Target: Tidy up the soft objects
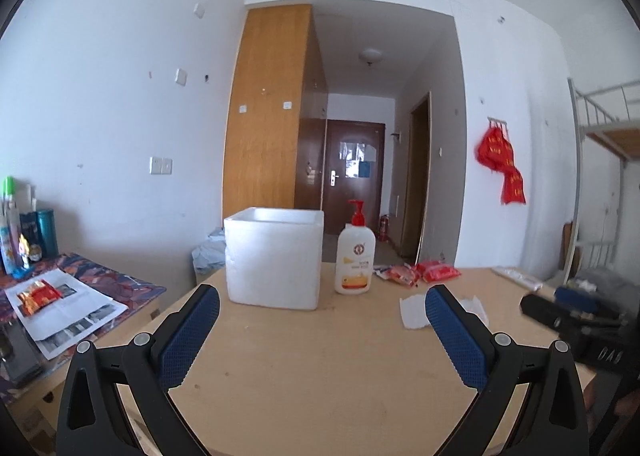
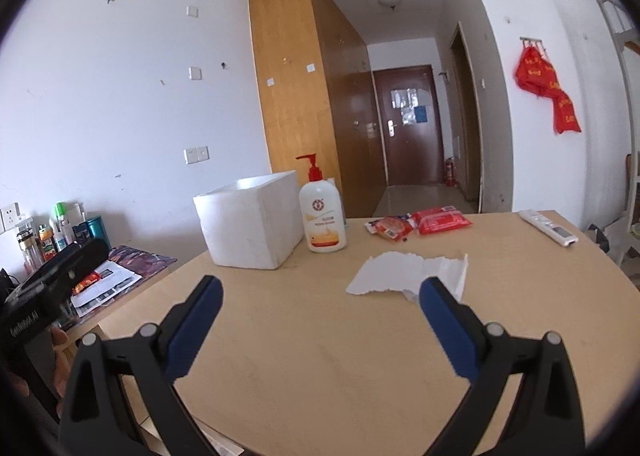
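Lying on the worktop (image 2: pixel 320 336), two red soft packets (image 2: pixel 416 224) sit right of the pump bottle (image 2: pixel 322 216) and white foam box (image 2: pixel 250 222), behind torn paper (image 2: pixel 400 270). Left gripper (image 1: pixel 322 302) and right gripper (image 2: pixel 320 292) hover empty, fingers spread.

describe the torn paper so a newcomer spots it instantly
On the light wooden table, look right of the white foam box and red-pump lotion bottle. The flat white torn paper sheet lies nearer the camera than the two red snack packets, with ragged edges.
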